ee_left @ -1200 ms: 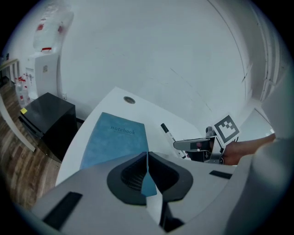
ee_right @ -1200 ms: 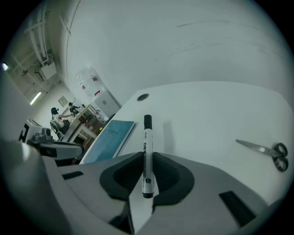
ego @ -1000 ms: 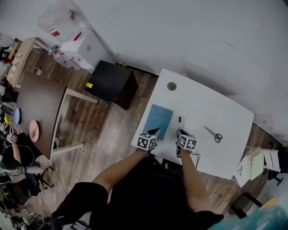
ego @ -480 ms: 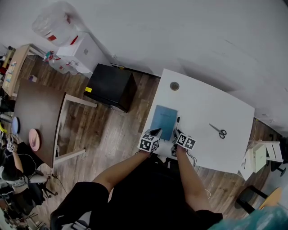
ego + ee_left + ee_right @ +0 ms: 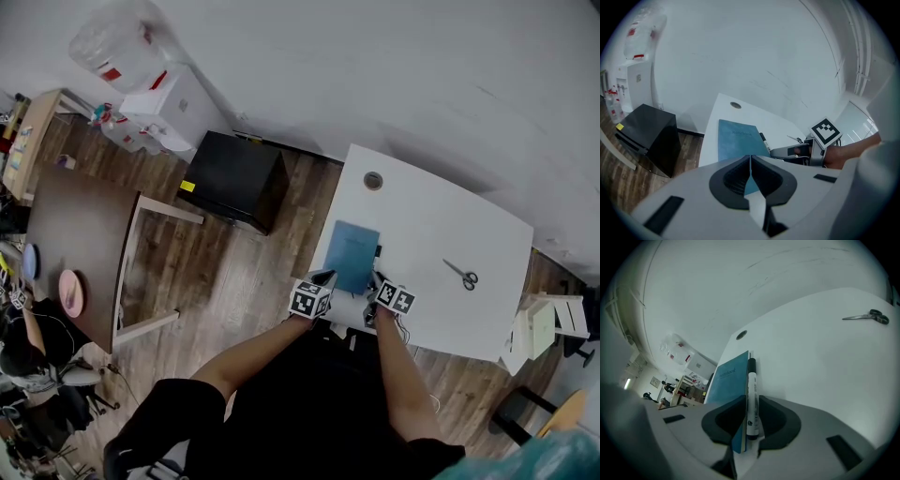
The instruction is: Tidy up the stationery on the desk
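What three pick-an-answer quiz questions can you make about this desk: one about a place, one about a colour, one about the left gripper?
1. Where are the scissors? A on the floor; B on the white desk, apart from the notebook; C on the notebook.
2. What colour is the notebook? A red; B yellow; C blue.
3. On the left gripper, the jaws are: A together; B wide apart; C around the scissors.
Answers: B, they lie alone on the desk; C, its cover is blue; A, the jaws meet.

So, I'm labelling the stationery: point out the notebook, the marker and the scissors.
notebook (image 5: 353, 255): head view, middle of blue cover.
marker (image 5: 751, 399): right gripper view, white barrel.
scissors (image 5: 860, 317): right gripper view, blades near pivot.
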{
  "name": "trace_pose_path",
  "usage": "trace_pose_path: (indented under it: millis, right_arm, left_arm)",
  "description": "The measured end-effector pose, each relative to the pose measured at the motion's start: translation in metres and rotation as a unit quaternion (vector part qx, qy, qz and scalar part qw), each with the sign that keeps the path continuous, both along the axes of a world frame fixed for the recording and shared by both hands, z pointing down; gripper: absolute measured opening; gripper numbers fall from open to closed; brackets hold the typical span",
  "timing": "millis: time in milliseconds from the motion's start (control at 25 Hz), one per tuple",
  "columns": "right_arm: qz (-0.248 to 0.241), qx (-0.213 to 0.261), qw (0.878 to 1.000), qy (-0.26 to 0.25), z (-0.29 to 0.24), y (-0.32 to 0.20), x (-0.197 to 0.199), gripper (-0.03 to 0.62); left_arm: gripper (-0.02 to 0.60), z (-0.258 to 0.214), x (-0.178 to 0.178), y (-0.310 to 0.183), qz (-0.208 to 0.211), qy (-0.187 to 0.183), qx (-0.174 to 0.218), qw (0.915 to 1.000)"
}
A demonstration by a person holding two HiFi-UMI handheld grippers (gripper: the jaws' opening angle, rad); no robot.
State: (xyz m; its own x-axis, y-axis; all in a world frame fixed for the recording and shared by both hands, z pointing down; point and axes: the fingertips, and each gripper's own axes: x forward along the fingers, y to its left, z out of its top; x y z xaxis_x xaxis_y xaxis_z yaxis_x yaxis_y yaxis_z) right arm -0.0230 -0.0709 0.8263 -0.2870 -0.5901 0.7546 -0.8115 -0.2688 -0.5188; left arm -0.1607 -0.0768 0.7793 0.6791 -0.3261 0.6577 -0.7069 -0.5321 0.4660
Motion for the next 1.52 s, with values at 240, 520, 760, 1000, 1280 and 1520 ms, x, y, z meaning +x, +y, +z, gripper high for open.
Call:
trace_pose_path:
  millis: [240, 520, 760, 1000, 1280, 1520]
  right_arm:
    - [0.006, -0.002, 1.0, -0.006, -0.003, 0.004, 0.002, 0.083]
    - [0.02, -0.005, 1.0, -0.02, -0.002, 0.003, -0.005, 0.083]
    - [0.005, 0.007, 1.0, 0.0, -0.01, 0.001, 0.0, 0.083]
    - [0.007, 0.039, 0.999, 0.024, -0.027, 0.005, 0.026, 0.083]
    - [-0.043, 0.055, 0.996, 0.063, -0.048, 0.024, 0.089, 0.083]
    - [-0.089, 0.047, 0.991, 0.087, -0.05, 0.057, 0.16, 0.083]
  left_arm:
    - [0.021, 0.002, -0.003, 0.0, 0.005, 0.002, -0.002, 1.0]
    - [0.021, 0.005, -0.002, 0.003, 0.012, 0.002, -0.002, 0.9999]
    - [0.021, 0.003, 0.003, 0.0, 0.025, 0.002, 0.008, 0.9997]
    - [0.021, -0.003, 0.019, -0.003, 0.047, 0.002, 0.03, 0.9985]
    - [0.021, -0.013, 0.08, 0.006, 0.029, 0.005, 0.025, 0.9993]
    - [0.021, -0.014, 0.161, 0.035, 0.05, -0.006, 0.021, 0.9985]
